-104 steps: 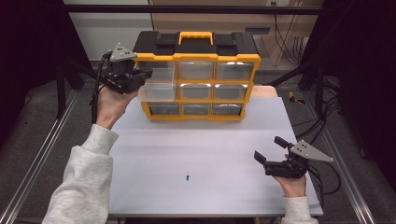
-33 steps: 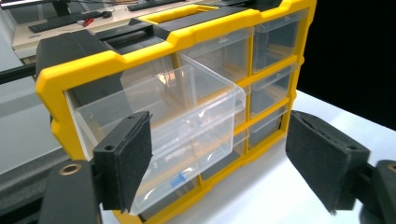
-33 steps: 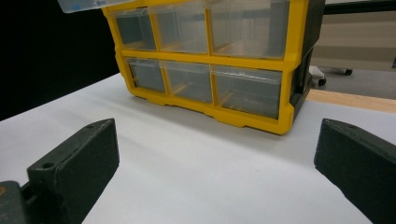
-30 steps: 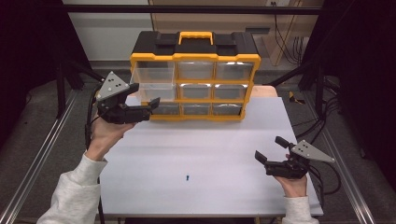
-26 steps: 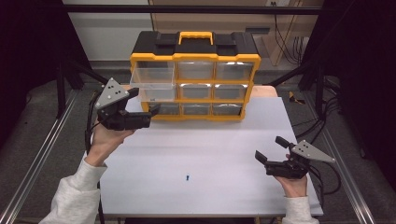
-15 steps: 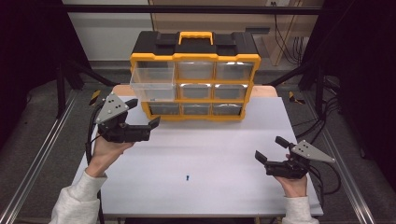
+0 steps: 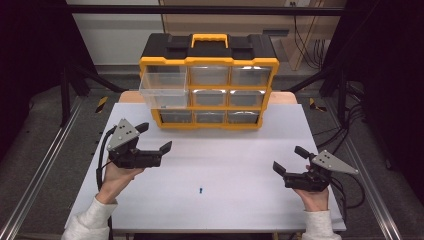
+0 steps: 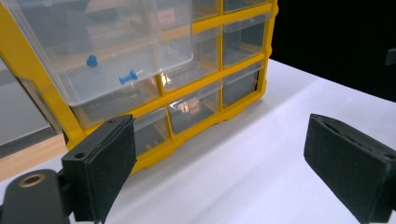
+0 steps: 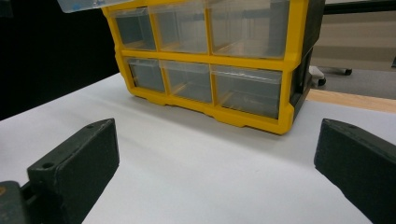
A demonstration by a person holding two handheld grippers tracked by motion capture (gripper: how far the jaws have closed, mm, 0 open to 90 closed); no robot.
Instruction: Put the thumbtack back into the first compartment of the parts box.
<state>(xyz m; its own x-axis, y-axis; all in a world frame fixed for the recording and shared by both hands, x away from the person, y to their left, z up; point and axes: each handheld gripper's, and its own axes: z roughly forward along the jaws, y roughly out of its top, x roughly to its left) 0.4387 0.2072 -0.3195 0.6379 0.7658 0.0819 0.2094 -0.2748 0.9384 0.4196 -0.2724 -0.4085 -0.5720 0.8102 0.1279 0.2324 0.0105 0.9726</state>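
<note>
While drawer (image 7: pixel 163 89) juts forward, blue pin (image 7: pixel 200 190) lies crosswise

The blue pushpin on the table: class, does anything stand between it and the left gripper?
Nothing visible does. The blue pushpin lies alone on the white table, and only bare tabletop separates it from the left gripper, whose jaws stand open and empty.

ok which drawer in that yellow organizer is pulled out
The top-left drawer: it juts forward from the organizer, with two blue pins inside; the other drawers sit flush.
</note>
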